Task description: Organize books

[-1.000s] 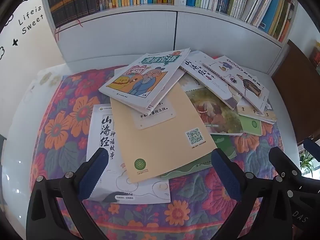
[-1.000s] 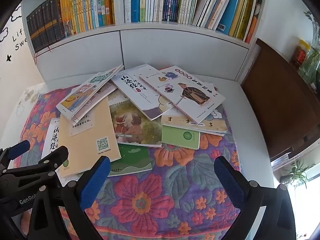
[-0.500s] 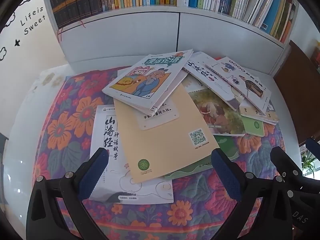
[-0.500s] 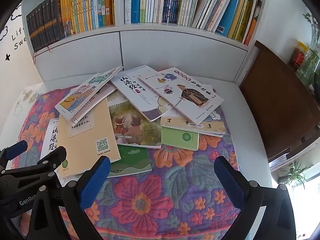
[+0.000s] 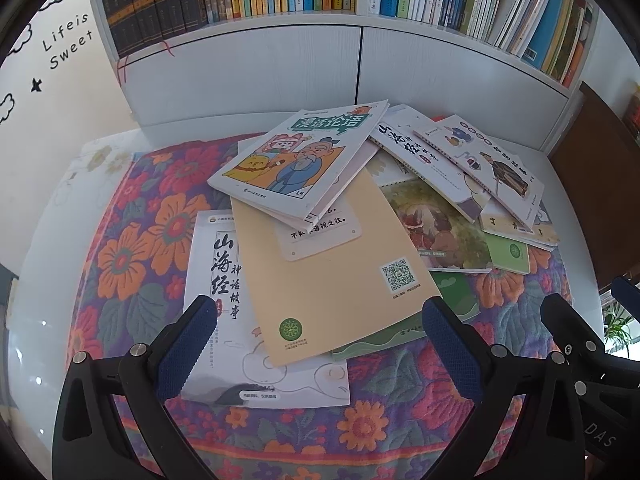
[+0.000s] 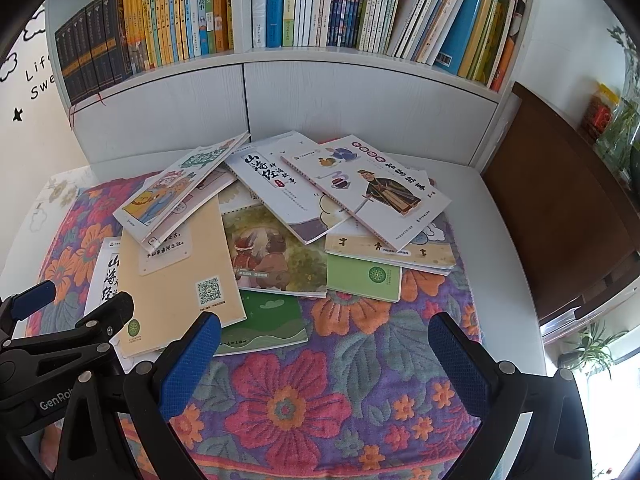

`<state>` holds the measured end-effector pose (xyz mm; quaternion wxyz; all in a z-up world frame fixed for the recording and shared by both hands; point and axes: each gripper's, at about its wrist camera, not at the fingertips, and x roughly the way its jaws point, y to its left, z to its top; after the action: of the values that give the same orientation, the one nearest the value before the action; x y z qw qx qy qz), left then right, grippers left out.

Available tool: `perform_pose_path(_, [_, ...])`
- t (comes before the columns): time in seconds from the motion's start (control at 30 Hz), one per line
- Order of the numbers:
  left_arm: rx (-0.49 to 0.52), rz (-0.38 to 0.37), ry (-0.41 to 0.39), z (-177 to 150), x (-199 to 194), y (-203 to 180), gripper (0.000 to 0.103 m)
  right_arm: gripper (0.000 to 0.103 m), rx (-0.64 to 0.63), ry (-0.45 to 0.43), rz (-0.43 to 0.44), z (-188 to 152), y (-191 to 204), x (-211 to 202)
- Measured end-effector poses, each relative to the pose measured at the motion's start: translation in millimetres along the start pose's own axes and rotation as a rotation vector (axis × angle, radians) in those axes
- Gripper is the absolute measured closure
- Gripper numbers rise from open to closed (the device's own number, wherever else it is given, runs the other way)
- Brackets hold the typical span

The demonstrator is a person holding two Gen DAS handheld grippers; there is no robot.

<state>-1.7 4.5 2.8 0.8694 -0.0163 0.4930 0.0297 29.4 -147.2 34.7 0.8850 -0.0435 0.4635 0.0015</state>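
Several thin books lie scattered and overlapping on a flowered cloth (image 5: 132, 248). A tan book with a QR code (image 5: 336, 276) lies over a white book with black calligraphy (image 5: 224, 280); a cartoon-cover book (image 5: 300, 160) rests on the tan one. A green book (image 6: 272, 320) and a book with a robed figure (image 6: 372, 188) show in the right wrist view. My left gripper (image 5: 320, 344) is open and empty, above the near edge of the tan book. My right gripper (image 6: 324, 360) is open and empty over bare cloth, to the right of the left one.
A white bookshelf (image 5: 360, 20) full of upright books runs along the back, with white panels below. The cloth covers a white table (image 6: 508, 248). A brown wooden cabinet (image 6: 568, 200) stands at the right. A wall with lettering is at the left.
Both grippers have drawn slightly back and down from the pile, so the books sit a little higher and farther in view. Nothing was grasped or moved.
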Motion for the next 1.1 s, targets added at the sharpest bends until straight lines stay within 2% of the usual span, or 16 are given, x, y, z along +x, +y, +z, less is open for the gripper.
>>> perform_pose_path(1.1, [-0.017, 0.001, -0.003, 1.7, -0.9, 5.3, 0.001, 0.000, -0.003, -0.014, 0.000, 1.6, 4.8, 1.5])
